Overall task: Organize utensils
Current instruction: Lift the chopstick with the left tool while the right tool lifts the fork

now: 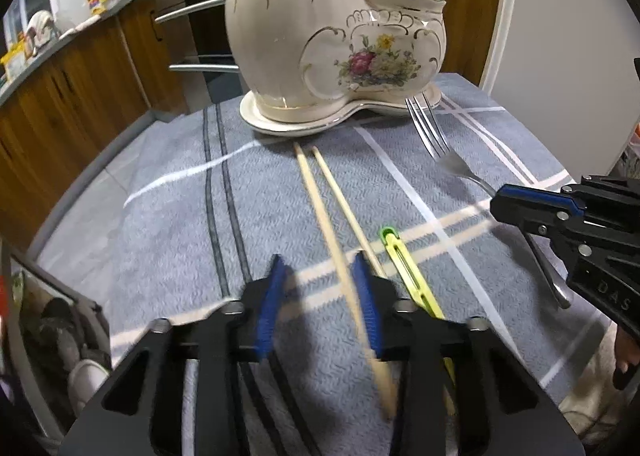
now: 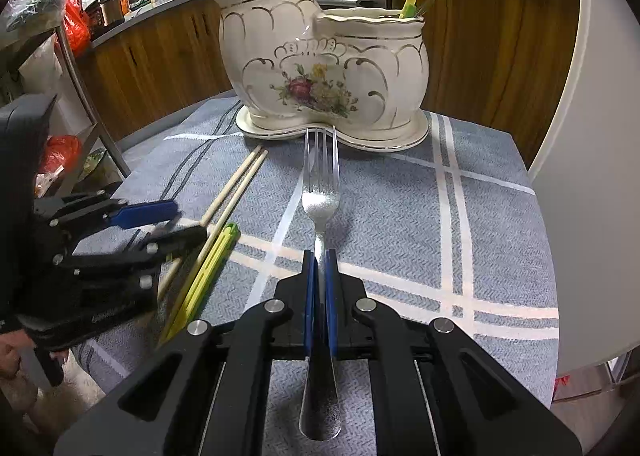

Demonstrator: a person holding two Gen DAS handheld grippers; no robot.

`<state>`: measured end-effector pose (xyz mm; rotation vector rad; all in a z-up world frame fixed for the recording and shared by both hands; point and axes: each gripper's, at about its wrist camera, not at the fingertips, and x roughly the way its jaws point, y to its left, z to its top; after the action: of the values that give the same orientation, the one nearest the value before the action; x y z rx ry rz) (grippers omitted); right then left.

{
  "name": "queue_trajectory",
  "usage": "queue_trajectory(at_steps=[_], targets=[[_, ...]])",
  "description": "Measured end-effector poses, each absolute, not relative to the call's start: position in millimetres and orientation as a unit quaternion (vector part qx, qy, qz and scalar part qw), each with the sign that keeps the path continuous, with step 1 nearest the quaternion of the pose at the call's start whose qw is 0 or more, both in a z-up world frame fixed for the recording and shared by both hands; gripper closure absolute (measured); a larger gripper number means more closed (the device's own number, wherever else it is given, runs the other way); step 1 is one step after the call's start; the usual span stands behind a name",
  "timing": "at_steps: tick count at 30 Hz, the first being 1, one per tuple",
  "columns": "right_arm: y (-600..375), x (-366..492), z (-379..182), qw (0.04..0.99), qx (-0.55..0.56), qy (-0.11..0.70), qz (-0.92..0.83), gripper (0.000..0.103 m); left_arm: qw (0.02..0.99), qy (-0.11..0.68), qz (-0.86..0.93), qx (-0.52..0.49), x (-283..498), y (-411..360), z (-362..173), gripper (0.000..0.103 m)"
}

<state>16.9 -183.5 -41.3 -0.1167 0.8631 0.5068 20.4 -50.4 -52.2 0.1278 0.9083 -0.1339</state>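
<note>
While two chopsticks [image 1: 320,192] lie flat, the right gripper [image 2: 320,256] grips one fork [image 2: 320,192].

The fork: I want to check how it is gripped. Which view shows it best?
The right wrist view. There the fork runs straight down the middle, handle clamped between the right gripper pads, tines toward the holder. The left wrist view shows it side-on at the right edge, the grip partly hidden by the gripper body.
</note>
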Motion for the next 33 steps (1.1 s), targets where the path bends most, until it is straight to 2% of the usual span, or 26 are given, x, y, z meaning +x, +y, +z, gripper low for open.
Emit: queue_trajectory(at_steps=[1,2,14,17,20,22,24,29,30,31,33], targets=[[-184.5,16.3,-41.0,0.876,-0.056,0.414,0.243,0.098,0.893,0.440,-0.067,0.065,20.8,-49.3,-51.6,0.093],[-185.8,15.6,-40.8,0.875,-0.057,0.414,0.244,0.098,0.890,0.445,-0.072,0.064,20.3,-45.7,-50.9,0.095],[-186.6,18.9,-51.4,0.855,-0.075,0.448,0.249,0.098,0.862,0.488,-0.108,0.088,0.8,-19.6,-49.0,0.096],[-183.8,18.9,-50.6,0.854,-0.082,0.452,0.245,0.097,0.865,0.484,-0.101,0.089,4.9,-22.1,-48.2,0.091],[-181.3,21.3,-50.2,0.853,-0.091,0.454,0.241,0.094,0.868,0.479,-0.099,0.091,12.2,-26.8,-48.5,0.081],[-180.7,23.2,-49.7,0.852,-0.088,0.456,0.242,0.083,0.869,0.477,-0.098,0.090,18.7,-28.1,-48.2,0.078],[-179.2,25.6,-50.0,0.851,-0.089,0.457,0.244,0.079,0.870,0.475,-0.097,0.087,24.2,-28.1,-48.2,0.076],[-172.2,29.5,-50.6,0.852,-0.105,0.451,0.244,0.080,0.877,0.464,-0.094,0.079,35.8,-28.4,-49.4,0.076],[-172.1,29.7,-50.5,0.851,-0.103,0.451,0.247,0.088,0.879,0.460,-0.095,0.082,36.9,-29.3,-50.0,0.078],[-172.3,29.6,-50.3,0.852,-0.104,0.450,0.247,0.097,0.880,0.456,-0.098,0.084,37.5,-29.7,-50.4,0.088],[-174.7,28.7,-49.1,0.855,-0.095,0.445,0.250,0.098,0.882,0.451,-0.094,0.094,36.7,-29.5,-51.3,0.097]])
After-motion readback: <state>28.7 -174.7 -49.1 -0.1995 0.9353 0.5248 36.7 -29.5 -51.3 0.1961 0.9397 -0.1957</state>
